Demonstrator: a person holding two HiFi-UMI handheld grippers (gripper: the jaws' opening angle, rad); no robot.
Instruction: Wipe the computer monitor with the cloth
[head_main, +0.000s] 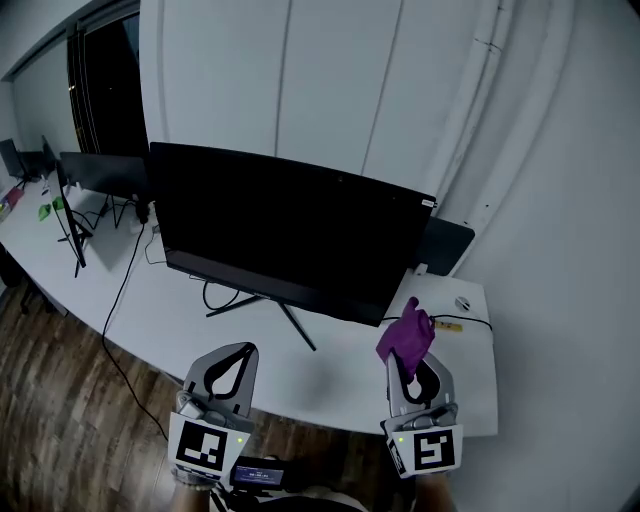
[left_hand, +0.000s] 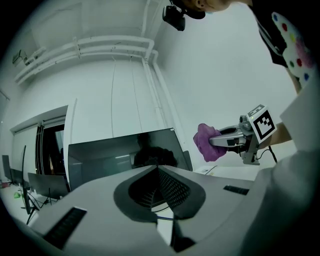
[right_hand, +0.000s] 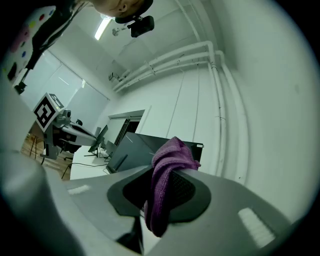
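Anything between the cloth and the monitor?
Nothing in the way. In the head view the cloth, held by the right gripper, sits just off the lower right corner of the monitor; desk shows in the gap.

The right hand-held gripper (right_hand: 166, 171) had its jaws clamped on the purple cloth (right_hand: 161, 200), which bunched above the tips and hung down between them. Beyond it the dark computer monitor (right_hand: 142, 147) stood on the white tabletop (right_hand: 82, 167). The left hand-held gripper (right_hand: 90, 135) showed far to the left.
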